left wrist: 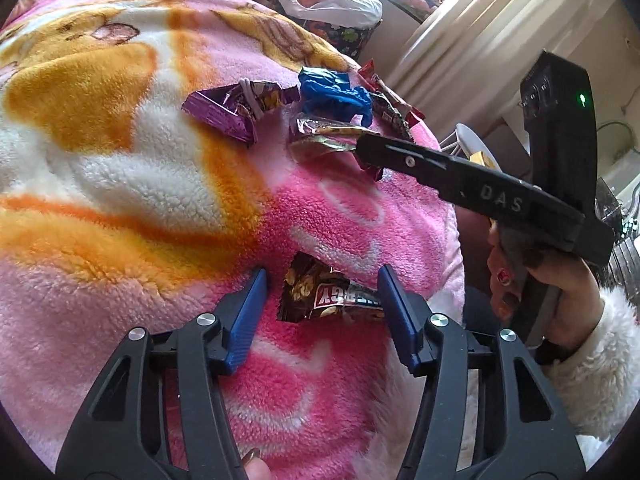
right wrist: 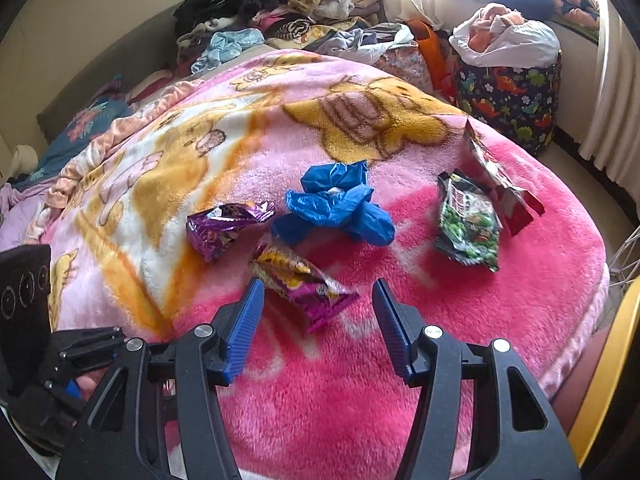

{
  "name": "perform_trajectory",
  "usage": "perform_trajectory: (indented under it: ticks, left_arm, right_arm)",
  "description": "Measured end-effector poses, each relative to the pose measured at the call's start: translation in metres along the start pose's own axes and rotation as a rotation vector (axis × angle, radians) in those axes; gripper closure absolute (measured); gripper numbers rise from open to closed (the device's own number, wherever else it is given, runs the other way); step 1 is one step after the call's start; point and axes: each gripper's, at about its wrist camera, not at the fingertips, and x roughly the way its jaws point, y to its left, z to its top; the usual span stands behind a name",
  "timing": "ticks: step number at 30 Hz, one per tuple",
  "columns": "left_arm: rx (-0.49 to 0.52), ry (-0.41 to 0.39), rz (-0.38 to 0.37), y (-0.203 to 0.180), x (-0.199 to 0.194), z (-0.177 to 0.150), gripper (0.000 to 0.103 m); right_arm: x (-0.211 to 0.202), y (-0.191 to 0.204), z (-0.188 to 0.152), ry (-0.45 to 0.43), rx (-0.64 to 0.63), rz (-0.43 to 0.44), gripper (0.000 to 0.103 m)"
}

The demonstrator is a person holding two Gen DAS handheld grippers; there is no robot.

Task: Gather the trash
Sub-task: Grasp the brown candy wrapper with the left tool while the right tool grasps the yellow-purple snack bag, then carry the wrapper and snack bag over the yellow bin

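On the pink fleece blanket (left wrist: 320, 380) a brown energy-bar wrapper (left wrist: 320, 296) lies between the blue pads of my left gripper (left wrist: 322, 280). That gripper is open, with a gap at its left pad. My right gripper (right wrist: 318, 284) is also open. A purple and yellow wrapper (right wrist: 304, 280) sits just ahead of its pads, not pressed. In the left wrist view the right gripper (left wrist: 366, 148) reaches in from the right to that wrapper (left wrist: 320, 136). Further off lie a purple wrapper (right wrist: 220, 228), a crumpled blue plastic piece (right wrist: 340, 204), a green packet (right wrist: 468, 220) and a red packet (right wrist: 504, 184).
A dinosaur-print basket (right wrist: 512, 100) with a white bag (right wrist: 508, 36) stands beyond the bed's far right corner. Clothes are piled (right wrist: 300, 0) at the back. The blanket's edge drops off on the right. A hand in a white fleecy sleeve (left wrist: 592, 344) holds the right tool.
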Motion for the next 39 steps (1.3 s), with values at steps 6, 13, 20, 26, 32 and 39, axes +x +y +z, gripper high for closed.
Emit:
perform_trajectory:
  ticks: [6,13,20,26,32,39]
  left_arm:
    - [0.02,0.003,0.022,-0.002,0.002,0.0,0.061]
    - [0.059,0.022,0.008,-0.01,-0.003,-0.004,0.088]
    - [0.085,0.021,-0.002,-0.017,-0.012,-0.008,0.098]
    - [0.109,-0.017,-0.023,-0.028,-0.022,0.0,0.101]
    - [0.15,-0.051,-0.031,-0.042,-0.029,0.007,0.101]
    - [0.171,-0.086,-0.035,-0.055,-0.036,0.015,0.101]
  right_arm:
    - [0.013,0.001,0.002,0.031,-0.001,0.04,0.061]
    - [0.004,0.01,-0.006,0.029,-0.02,0.068,0.081]
    - [-0.022,0.01,-0.018,-0.033,0.014,0.093,0.084]
    - [-0.054,-0.001,-0.028,-0.115,0.072,0.09,0.084]
    - [-0.073,-0.014,-0.036,-0.156,0.112,0.068,0.084]
    - [-0.098,-0.02,-0.036,-0.219,0.135,0.062,0.084]
